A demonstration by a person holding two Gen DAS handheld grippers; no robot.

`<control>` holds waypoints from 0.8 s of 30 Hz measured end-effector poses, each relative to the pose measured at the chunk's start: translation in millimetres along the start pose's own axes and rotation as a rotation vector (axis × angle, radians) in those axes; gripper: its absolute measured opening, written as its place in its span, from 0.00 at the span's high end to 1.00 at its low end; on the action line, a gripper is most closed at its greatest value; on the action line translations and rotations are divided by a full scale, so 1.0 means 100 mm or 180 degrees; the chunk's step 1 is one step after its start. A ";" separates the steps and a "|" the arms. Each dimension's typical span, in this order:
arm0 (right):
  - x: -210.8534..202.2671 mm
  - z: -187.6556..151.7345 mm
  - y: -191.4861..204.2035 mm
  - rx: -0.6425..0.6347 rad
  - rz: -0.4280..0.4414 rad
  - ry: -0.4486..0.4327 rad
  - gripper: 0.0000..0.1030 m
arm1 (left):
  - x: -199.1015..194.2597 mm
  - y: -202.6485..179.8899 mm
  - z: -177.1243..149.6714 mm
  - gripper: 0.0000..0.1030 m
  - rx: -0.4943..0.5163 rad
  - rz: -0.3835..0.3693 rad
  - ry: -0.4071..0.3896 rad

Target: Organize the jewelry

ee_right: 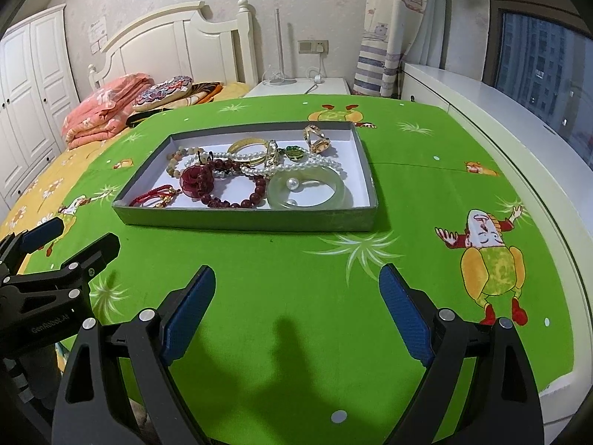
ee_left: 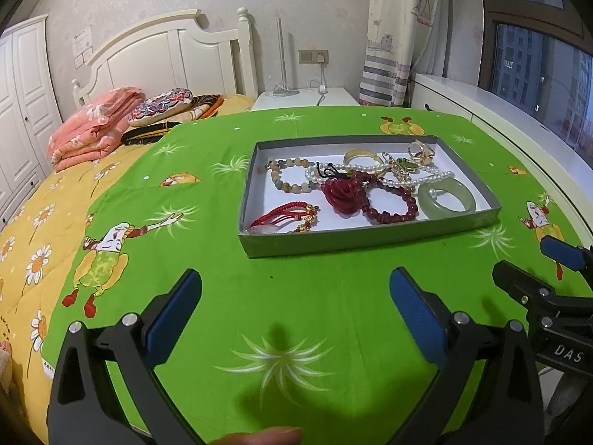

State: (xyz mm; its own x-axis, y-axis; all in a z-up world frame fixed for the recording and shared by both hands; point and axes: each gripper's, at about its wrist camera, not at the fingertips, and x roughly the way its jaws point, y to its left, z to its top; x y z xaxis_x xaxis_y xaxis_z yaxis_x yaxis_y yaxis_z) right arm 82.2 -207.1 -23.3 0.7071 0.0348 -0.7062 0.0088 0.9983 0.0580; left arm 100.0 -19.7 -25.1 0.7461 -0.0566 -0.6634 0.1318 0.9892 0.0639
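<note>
Two tongs point(ee_left: 295, 285) point(ee_right: 297, 282) agape, empty; one tray point(ee_right: 237, 218); one jade bangle point(ee_right: 311, 191).

Bare green cloth point(ee_right: 296, 259) before the tray point(ee_right: 244, 218); inside, jewellery point(ee_right: 237, 170) apparently tangled.

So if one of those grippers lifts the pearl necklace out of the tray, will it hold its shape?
Probably not: the pearl necklace looks like a limp strand and would likely dangle. It lies tangled with other pieces, so it may drag them along.

Green cartoon-print cloth point(ee_left: 315, 296); grey tray point(ee_left: 370, 239), white inside; pale green bangle point(ee_left: 446, 200); dark red beads point(ee_right: 241, 200).
</note>
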 end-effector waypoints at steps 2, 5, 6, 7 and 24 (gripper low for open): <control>0.00 0.01 0.00 -0.0001 0.0002 0.0002 0.18 | 0.01 0.00 0.00 0.04 0.0003 0.0000 0.0002; -0.01 0.01 0.00 -0.0002 -0.0001 0.0001 0.18 | 0.01 0.00 -0.01 0.04 0.0005 -0.0001 0.0004; -0.01 0.00 0.01 -0.0004 0.0000 -0.0001 0.18 | 0.00 0.00 -0.01 0.04 0.0006 0.0001 0.0003; -0.01 0.00 0.01 -0.0003 0.0002 -0.0001 0.18 | 0.00 -0.01 0.00 0.04 0.0006 0.0001 0.0003; 0.00 0.01 0.03 -0.0027 0.0008 0.0005 0.18 | 0.01 -0.02 -0.03 0.04 0.0028 0.0000 0.0017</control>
State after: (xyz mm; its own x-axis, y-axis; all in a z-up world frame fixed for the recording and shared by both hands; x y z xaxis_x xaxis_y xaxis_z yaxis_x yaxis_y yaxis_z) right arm 83.2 -203.8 -22.7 0.7060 0.0375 -0.7072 0.0010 0.9985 0.0540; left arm 98.8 -21.3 -28.3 0.7426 -0.0557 -0.6674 0.1375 0.9880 0.0705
